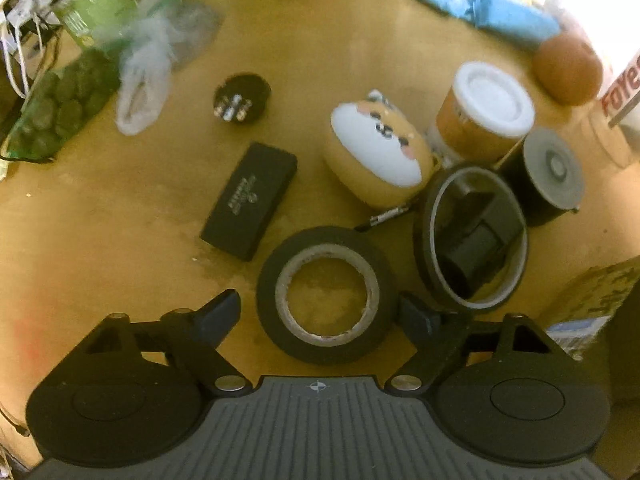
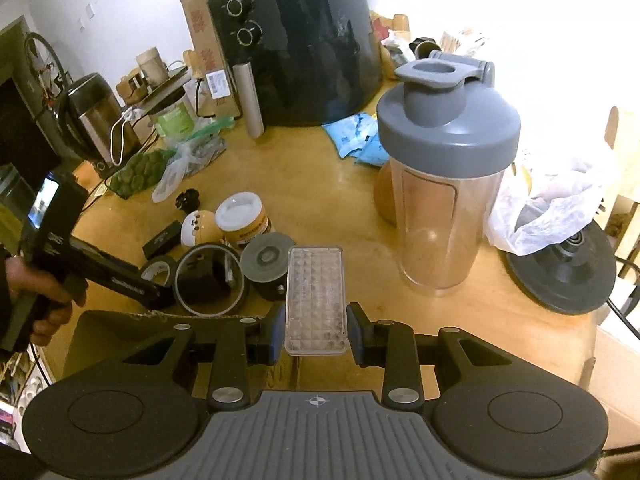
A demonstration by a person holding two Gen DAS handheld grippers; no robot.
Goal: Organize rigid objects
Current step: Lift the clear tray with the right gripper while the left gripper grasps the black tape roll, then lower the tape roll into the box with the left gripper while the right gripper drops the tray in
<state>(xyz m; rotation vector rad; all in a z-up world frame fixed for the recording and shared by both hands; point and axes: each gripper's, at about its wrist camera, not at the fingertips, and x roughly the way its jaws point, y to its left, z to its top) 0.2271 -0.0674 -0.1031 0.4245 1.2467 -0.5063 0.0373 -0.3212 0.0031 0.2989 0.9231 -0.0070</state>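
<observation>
A black tape roll (image 1: 272,292) lies flat on the wooden table (image 1: 120,240). My left gripper (image 1: 320,314) points down over it, open, one finger on each side of the roll; the right finger is at its rim and the left stands a little off. In the right wrist view a hand (image 2: 40,300) holds that left gripper (image 2: 160,292) low over the tape. My right gripper (image 2: 316,328) is shut on a clear ridged plastic box (image 2: 316,292), held above the table's near edge.
Beside the tape lie a black flat case (image 1: 250,200), a round toy with a face (image 1: 380,152), a white-lidded orange jar (image 1: 484,112), a grey-lidded black canister (image 1: 552,172) and a thin ring (image 1: 424,240) around black parts. A shaker bottle (image 2: 448,184) and a cardboard box (image 2: 120,332) are close.
</observation>
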